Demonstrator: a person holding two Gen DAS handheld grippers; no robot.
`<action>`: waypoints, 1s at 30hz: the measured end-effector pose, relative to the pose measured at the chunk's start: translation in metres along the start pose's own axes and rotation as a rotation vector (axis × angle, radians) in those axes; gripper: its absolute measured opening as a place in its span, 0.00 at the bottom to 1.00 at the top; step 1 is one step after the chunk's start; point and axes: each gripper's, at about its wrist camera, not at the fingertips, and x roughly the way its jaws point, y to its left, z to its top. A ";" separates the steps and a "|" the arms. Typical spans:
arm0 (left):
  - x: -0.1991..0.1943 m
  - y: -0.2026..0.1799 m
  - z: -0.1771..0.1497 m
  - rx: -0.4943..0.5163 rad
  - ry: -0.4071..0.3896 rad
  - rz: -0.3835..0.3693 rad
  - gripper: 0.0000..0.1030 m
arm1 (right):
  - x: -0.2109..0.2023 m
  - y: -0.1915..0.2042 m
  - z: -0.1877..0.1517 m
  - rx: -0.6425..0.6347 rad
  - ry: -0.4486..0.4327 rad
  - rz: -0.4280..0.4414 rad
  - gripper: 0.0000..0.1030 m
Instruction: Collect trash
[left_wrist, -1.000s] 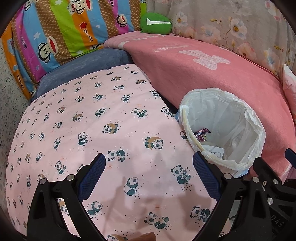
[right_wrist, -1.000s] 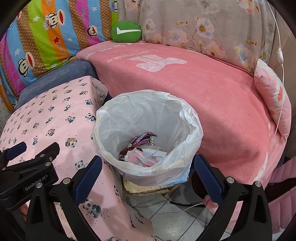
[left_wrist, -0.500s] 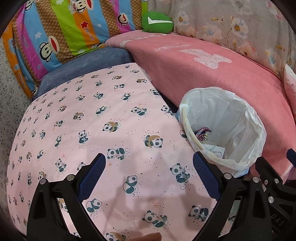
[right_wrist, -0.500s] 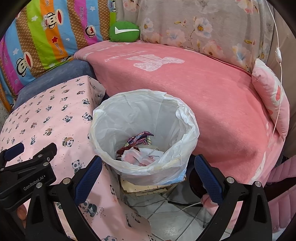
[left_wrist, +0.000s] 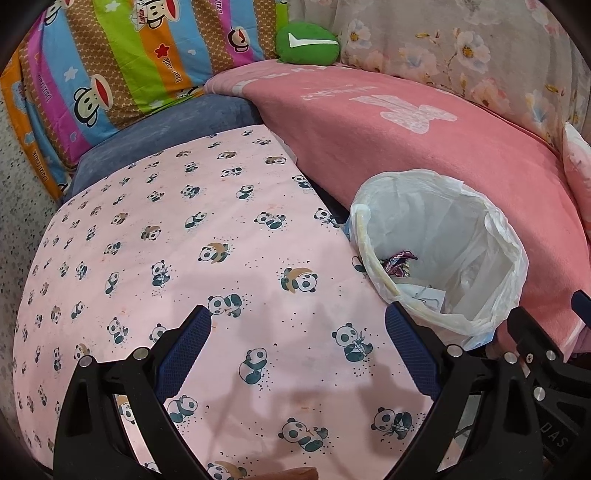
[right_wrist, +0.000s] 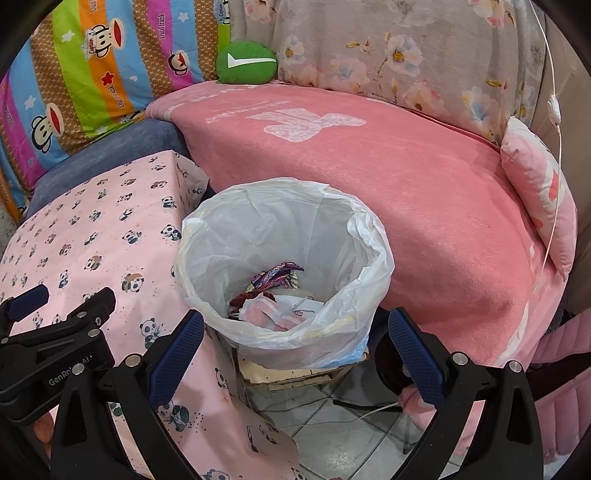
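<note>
Left wrist: trash bin contents half-hidden.

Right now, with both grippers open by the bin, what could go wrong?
The bin stands on a small board, off the floor, so a nudge from the right gripper could tip it. Its liner hangs loose at the rim and might snag a finger. The left gripper hovers over the panda cloth, where no trash shows; closing there may only bunch fabric.
</note>
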 end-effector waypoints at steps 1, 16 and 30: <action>0.000 0.000 0.000 0.001 0.000 0.000 0.88 | 0.000 0.000 0.000 -0.001 -0.001 0.000 0.94; 0.000 0.004 -0.001 -0.022 0.005 0.002 0.88 | -0.003 0.000 -0.001 -0.001 -0.004 -0.001 0.93; -0.003 0.001 -0.003 -0.019 0.001 -0.003 0.88 | -0.005 -0.001 -0.006 0.003 -0.004 -0.003 0.93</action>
